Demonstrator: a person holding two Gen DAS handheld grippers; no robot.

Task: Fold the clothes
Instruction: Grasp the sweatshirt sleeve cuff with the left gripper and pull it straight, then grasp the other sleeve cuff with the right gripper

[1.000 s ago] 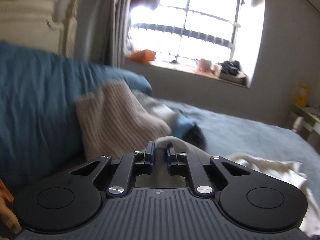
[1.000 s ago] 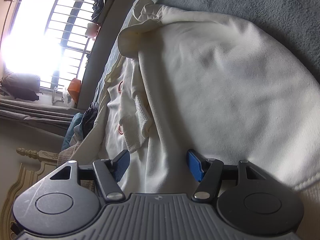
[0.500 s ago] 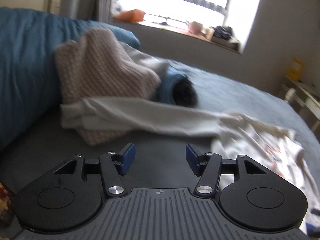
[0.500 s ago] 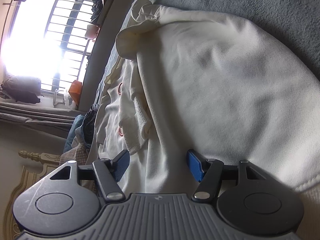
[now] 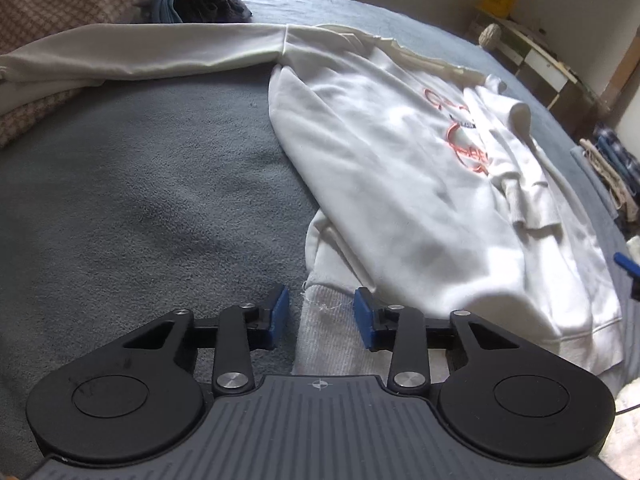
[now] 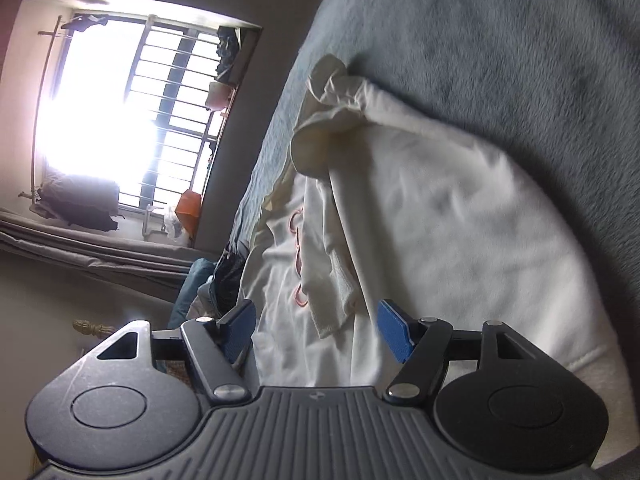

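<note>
- Sweatshirt [image 5: 400, 184], white with orange lettering, lies spread on the grey-blue blanket [image 5: 140, 200]; one sleeve [image 5: 152, 54] stretches away to the left, the other [image 5: 516, 168] is folded over the chest
- Left gripper [image 5: 319, 316] is spread, pinching nothing; the ribbed hem corner [image 5: 328, 336] lies between its fingers, body running ahead and rightward
- Right gripper [image 6: 316, 326] is spread over the far hem side, empty; the left looks nearer the outstretched sleeve

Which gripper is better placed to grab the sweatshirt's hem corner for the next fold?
Left, probably. The left gripper is open with the ribbed hem corner of the sweatshirt between its fingers. The right gripper is open too, but over the folded-in sleeve.
</note>
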